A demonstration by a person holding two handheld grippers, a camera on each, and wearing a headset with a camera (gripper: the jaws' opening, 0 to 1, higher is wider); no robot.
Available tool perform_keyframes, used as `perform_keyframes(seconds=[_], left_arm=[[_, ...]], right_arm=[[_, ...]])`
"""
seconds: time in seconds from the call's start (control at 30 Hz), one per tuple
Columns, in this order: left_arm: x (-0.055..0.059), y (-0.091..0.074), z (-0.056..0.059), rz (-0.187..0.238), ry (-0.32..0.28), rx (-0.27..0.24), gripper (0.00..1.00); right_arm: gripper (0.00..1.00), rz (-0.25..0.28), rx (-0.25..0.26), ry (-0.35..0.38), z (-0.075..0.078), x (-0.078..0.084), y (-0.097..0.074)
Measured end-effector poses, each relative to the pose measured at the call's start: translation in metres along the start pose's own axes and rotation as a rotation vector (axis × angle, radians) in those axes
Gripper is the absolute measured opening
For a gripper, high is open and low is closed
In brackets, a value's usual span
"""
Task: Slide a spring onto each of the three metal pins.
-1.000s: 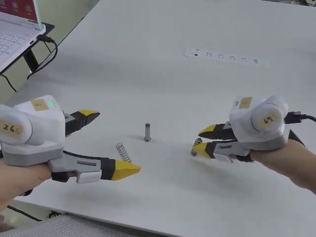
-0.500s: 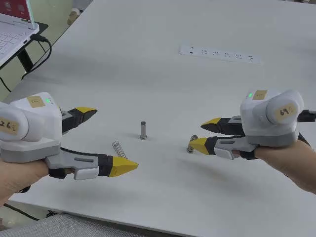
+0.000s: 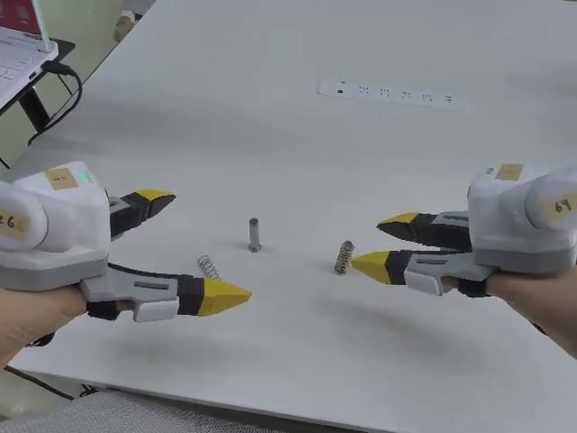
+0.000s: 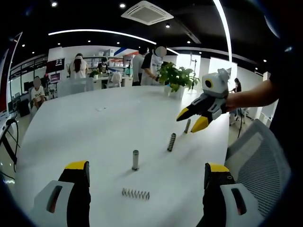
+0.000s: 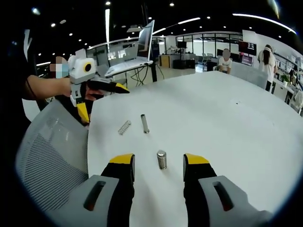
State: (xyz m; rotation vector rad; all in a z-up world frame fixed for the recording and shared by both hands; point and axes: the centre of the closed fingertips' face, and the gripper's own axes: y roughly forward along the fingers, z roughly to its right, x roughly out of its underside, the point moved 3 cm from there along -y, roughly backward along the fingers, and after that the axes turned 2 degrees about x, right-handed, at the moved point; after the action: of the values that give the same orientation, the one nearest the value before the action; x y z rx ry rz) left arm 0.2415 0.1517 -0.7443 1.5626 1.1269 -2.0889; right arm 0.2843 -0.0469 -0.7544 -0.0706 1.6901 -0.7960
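Observation:
A bare metal pin (image 3: 254, 234) stands upright mid-table, also in the left gripper view (image 4: 136, 160) and the right gripper view (image 5: 144, 123). A loose spring (image 3: 208, 267) lies flat beside it, nearer my left gripper (image 3: 189, 245), which is open wide and holds nothing. To the right a pin wearing a spring (image 3: 343, 257) stands just off the tips of my open right gripper (image 3: 383, 242), and it sits between the jaws in the right gripper view (image 5: 162, 159). In the left gripper view, another small sprung upright (image 4: 187, 126) shows by the right gripper (image 4: 194, 118).
A white power strip (image 3: 392, 94) lies across the far part of the white table (image 3: 270, 135). A laptop (image 3: 18, 45) sits on a stand beyond the table's left edge. A mesh chair (image 5: 47, 161) is at the near edge. Several people stand far behind.
My right gripper has drawn back to the right, leaving the sprung pin standing free of its tips. The left gripper has barely moved. The head camera has shifted.

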Motion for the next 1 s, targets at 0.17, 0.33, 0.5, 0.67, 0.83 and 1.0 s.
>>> perform_keyframes(seconds=[0.17,0.33,0.5,0.67,0.83,1.0], left_arm=[[0.000,0.001,0.001,0.001,0.000,0.003,0.98],[-0.002,0.001,0.001,0.002,0.002,0.008,0.98],[-0.002,0.001,0.001,0.005,0.002,0.007,0.98],[0.000,-0.001,0.001,0.000,0.002,0.006,0.98],[0.001,-0.003,0.000,0.000,-0.002,0.002,0.98],[0.002,-0.005,0.001,-0.003,-0.006,0.004,0.98]], right_arm=[[0.39,0.003,0.005,0.026,-0.002,0.007,-0.011],[0.40,-0.002,0.014,0.028,-0.003,0.014,-0.020],[0.41,-0.005,0.021,0.041,-0.005,0.020,-0.026],[0.41,-0.024,0.025,0.039,-0.007,0.029,-0.031],[0.40,-0.042,0.014,0.042,-0.012,0.034,-0.033],[0.39,-0.047,0.005,0.037,-0.017,0.034,-0.033]])
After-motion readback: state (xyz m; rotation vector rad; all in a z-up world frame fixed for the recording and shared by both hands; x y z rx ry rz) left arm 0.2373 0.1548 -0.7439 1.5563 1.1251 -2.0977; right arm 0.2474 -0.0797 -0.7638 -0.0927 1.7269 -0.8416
